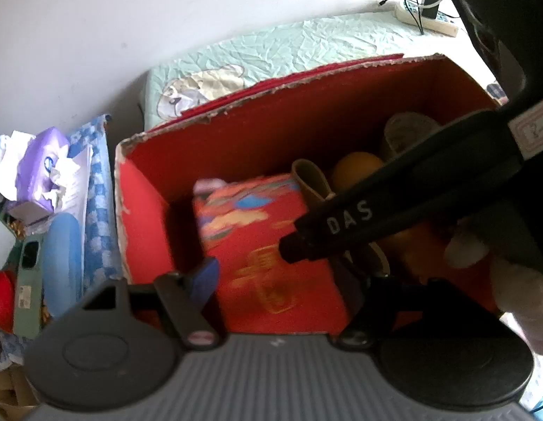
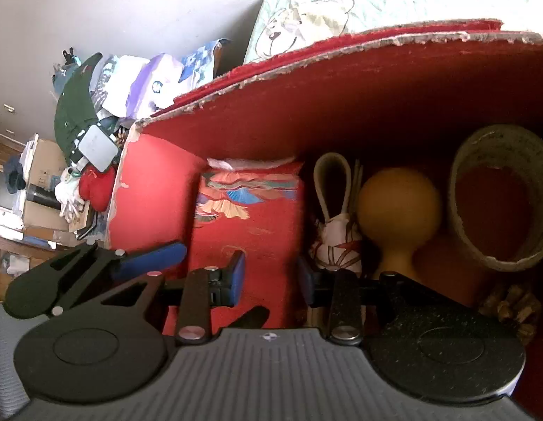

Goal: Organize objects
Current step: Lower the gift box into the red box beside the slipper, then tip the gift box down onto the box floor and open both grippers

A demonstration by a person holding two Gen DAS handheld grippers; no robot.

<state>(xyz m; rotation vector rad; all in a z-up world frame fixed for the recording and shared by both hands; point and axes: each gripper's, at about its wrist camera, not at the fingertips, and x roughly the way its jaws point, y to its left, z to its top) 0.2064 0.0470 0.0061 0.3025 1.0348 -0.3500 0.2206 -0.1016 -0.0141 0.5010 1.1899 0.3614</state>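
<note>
Left gripper [image 1: 271,280]: fingers apart around the red decorated box [image 1: 264,231], contact unclear. The red box stands in the red carton [image 2: 341,87] at 9 o'clock. Right gripper [image 2: 271,277]: fingers apart astride the same box. Judgement: close squarely, lift vertically, avoid the wooden gourd [image 2: 399,207] at 3 o'clock.

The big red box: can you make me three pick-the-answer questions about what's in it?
1. Where is the yellow gourd?
A. inside the red box
B. on the bed
C. on the floor

2. What colour are the pads on the right gripper fingers?
A. green
B. blue
C. white

3. How does the right gripper stand?
A. open, around the red packet
B. shut, holding nothing
C. holding the gourd

Answers: A, red walls surround the gourd; B, the pads look blue; A, its fingers sit apart on either side of the packet.
</note>
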